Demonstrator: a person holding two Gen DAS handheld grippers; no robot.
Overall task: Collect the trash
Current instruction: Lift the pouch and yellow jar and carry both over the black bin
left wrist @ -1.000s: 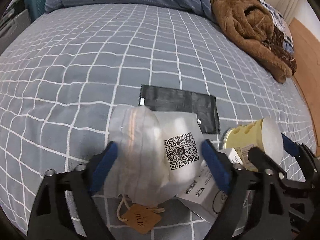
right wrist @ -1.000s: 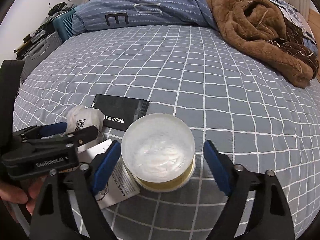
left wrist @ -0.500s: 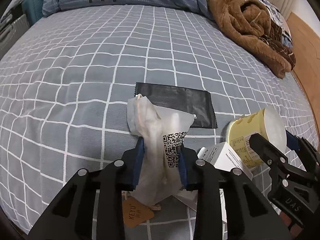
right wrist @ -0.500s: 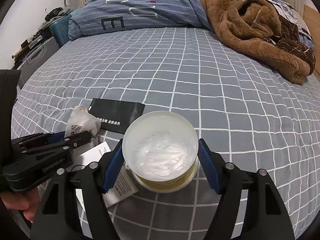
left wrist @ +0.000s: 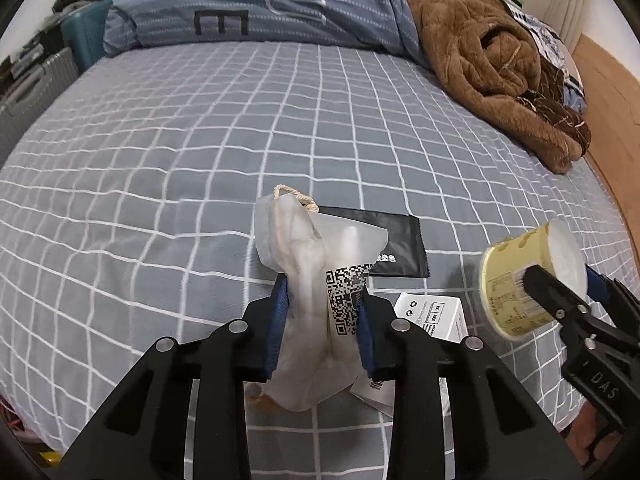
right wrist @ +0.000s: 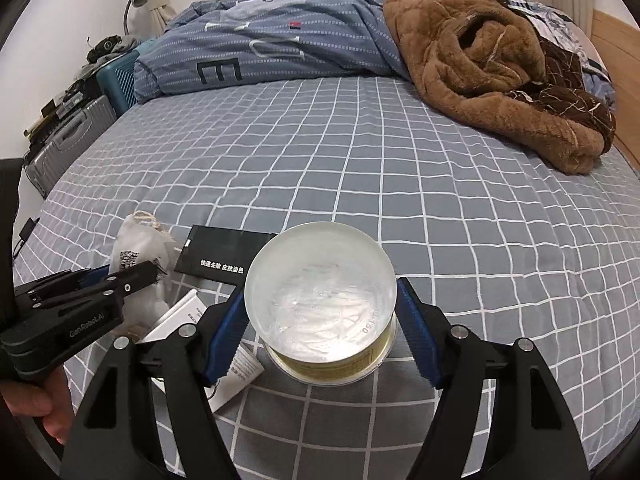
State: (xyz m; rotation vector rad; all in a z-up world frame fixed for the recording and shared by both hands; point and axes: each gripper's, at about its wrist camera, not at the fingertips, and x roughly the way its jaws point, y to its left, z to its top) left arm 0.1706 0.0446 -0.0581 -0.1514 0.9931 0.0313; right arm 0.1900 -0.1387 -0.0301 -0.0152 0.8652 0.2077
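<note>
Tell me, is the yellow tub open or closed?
Closed: a frosted lid covers the yellow tub, held between the right gripper fingers.

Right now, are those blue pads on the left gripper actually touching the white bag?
Touching. The left wrist view shows the left gripper with both blue pads pressed into the white bag, pinching it narrow between them.

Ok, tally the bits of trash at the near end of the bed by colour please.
White: 2, the drawstring pouch and the small carton.
Black: 1, the flat sachet.
Yellow: 1, the lidded tub.
Total: 4.
</note>
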